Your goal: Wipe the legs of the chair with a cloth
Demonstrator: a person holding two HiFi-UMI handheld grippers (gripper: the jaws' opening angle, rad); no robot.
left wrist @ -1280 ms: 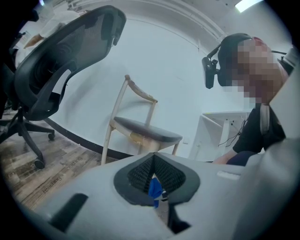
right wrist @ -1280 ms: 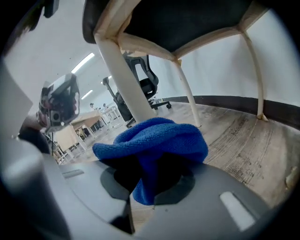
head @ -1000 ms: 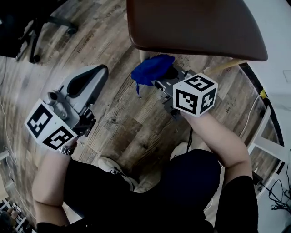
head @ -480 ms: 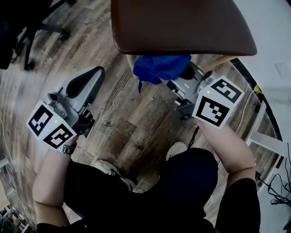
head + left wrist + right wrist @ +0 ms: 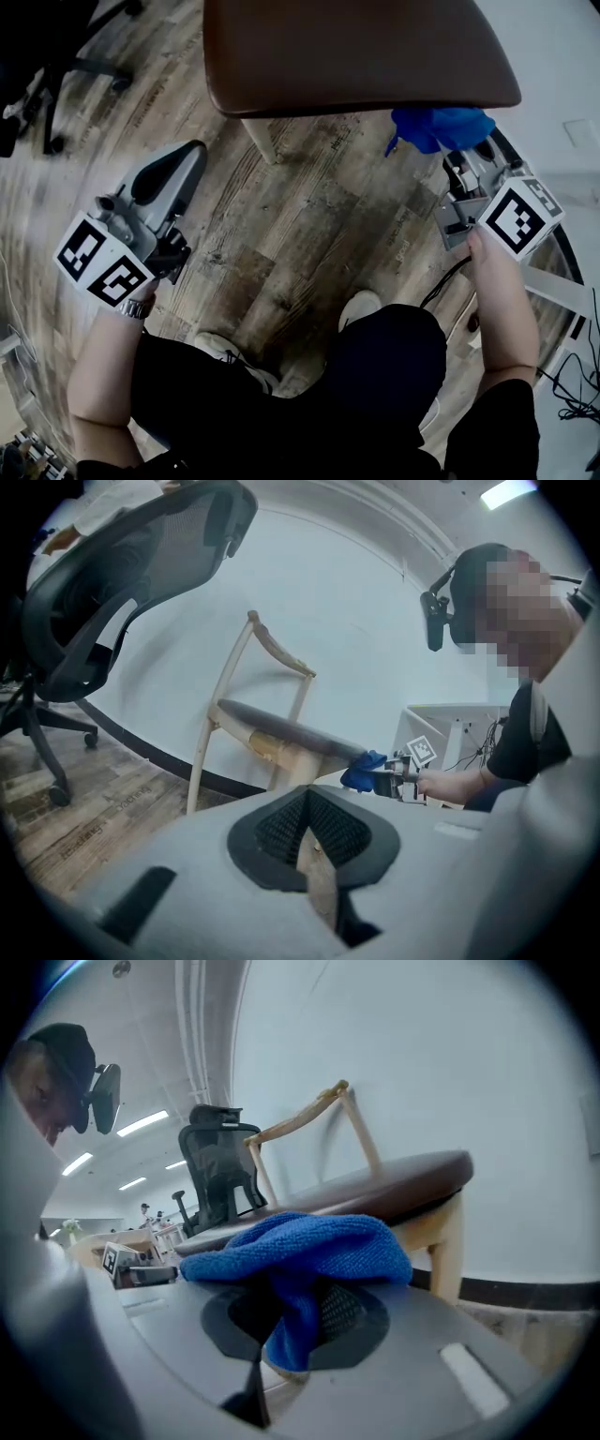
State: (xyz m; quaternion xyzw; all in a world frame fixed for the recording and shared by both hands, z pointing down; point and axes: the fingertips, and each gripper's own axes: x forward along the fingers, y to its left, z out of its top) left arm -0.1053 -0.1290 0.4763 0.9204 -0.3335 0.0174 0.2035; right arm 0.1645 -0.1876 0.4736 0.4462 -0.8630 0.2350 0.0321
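1. My right claw [image 5: 457, 159] clamps the blue cloth [image 5: 439, 126] beside the near right corner of the chair [image 5: 356, 47].
2. The nearest chair leg [image 5: 451, 1241] stands upright, just right of the cloth.
3. My left claw [image 5: 178, 169] is closed, holding nothing, far left.

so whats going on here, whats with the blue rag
A person holds a gripper in each hand beside a wooden chair. The right gripper is shut on a blue cloth, held at the seat's near right corner. Whether the cloth touches a leg there cannot be told. The left gripper is shut with nothing in it, held over the wood floor, apart from the chair.
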